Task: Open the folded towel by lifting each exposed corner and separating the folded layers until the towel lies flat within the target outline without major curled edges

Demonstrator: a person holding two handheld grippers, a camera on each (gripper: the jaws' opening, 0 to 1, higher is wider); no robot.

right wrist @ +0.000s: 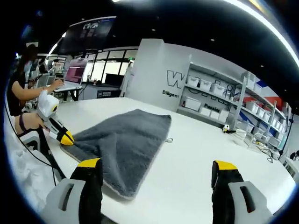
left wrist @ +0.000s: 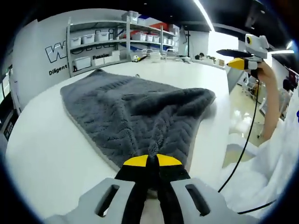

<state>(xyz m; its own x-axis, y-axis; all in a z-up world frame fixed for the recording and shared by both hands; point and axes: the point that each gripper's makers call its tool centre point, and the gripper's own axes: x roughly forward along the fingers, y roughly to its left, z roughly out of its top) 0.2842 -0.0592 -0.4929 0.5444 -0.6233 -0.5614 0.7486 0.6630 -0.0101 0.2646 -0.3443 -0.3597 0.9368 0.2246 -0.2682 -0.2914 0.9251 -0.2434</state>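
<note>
White table (left wrist: 51,154) carries our soft, limp grey towel (left wrist: 131,112), whose near corner our left gripper (left wrist: 148,162) pinches shut, while our right gripper (right wrist: 156,170) hovers with fingers spread beside it.

Bright overhead strip lights (left wrist: 204,10), window glare, sharp centres, heavy fisheye bending toward edges.

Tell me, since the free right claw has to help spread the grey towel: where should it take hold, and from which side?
Probably the towel corner nearest the right claw, at the table edge. There the hem lies flat and exposed, so one jaw could slide under from the open tabletop side. The left claw is already shut on the bunched corner at the other end, so this pairs with it.
</note>
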